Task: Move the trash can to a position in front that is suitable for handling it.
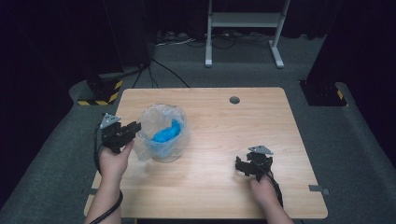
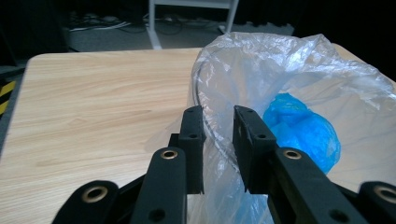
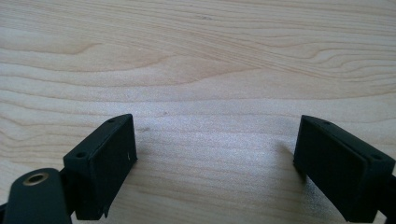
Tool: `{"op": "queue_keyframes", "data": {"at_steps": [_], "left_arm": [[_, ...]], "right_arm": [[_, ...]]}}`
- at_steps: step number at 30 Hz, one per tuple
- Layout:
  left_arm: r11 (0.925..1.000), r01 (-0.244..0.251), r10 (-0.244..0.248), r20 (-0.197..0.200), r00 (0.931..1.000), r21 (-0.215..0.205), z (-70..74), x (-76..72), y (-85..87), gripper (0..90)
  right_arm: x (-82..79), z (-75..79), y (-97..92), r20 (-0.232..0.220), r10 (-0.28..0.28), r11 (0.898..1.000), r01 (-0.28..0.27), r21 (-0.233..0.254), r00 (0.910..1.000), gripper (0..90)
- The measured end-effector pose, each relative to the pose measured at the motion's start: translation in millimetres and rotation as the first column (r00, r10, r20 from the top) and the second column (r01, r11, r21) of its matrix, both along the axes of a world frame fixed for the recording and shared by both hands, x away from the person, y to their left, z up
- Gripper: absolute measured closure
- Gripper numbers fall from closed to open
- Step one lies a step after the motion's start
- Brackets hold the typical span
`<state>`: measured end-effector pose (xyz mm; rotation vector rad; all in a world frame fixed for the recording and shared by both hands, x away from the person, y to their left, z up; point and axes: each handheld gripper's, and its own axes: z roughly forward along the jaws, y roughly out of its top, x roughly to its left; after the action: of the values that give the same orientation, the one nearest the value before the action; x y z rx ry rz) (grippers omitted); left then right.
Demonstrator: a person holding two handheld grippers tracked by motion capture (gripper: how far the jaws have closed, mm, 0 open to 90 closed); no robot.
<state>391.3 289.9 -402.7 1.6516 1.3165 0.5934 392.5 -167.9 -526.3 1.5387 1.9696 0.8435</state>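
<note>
The left gripper (image 2: 218,149) has narrowed around the plastic bag's (image 2: 280,74) rim, not clearly pinching; the right gripper (image 3: 215,163), well apart from it, gapes empty.

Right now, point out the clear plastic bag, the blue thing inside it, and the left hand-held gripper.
clear plastic bag (image 2: 299,60), left gripper view, on its crinkled upper film.
blue thing (image 1: 166,133), high view, on its middle.
left hand-held gripper (image 2: 218,140), left gripper view, midway between its fingertips.

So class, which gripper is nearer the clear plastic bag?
Left. The left gripper has its fingers around the clear plastic bag edge; the right gripper rests apart on the table.
</note>
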Motion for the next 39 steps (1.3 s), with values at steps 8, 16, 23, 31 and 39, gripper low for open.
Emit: {"op": "queue_keyframes", "data": {"at_steps": [8,16,23,31,39], "left_arm": [[0.9952,0.098,-0.098,-0.009,0.9951,-0.004,1.6,-10.5,-34.1,72.5],[0.9763,0.211,-0.212,0.006,0.9773,0.048,4.1,-25.0,-80.4,71.7],[0.9754,0.218,-0.214,0.092,0.9726,-0.035,19.7,-38.0,-94.4,58.4],[0.9804,0.194,-0.191,0.071,0.9790,-0.035,22.2,-51.7,-76.2,52.8],[0.9807,0.191,-0.192,0.028,0.9810,0.044,16.8,-58.8,-87.9,49.9]], "right_arm": [[0.1,0.0,-0.1,0.000,0.005,1.000,-0.005,-0.001,1.0000,12.8],[-1.7,0.3,0.0,0.001,0.007,1.000,-0.007,-0.006,1.0000,13.1],[-4.8,4.2,5.9,0.008,0.037,0.998,-0.037,-0.060,0.9993,13.0],[-15.6,59.5,13.6,0.171,0.158,0.984,-0.170,0.057,0.9724,13.4],[-20.2,114.3,25.9,0.309,0.251,0.946,-0.300,0.120,0.9174,15.7]]}}
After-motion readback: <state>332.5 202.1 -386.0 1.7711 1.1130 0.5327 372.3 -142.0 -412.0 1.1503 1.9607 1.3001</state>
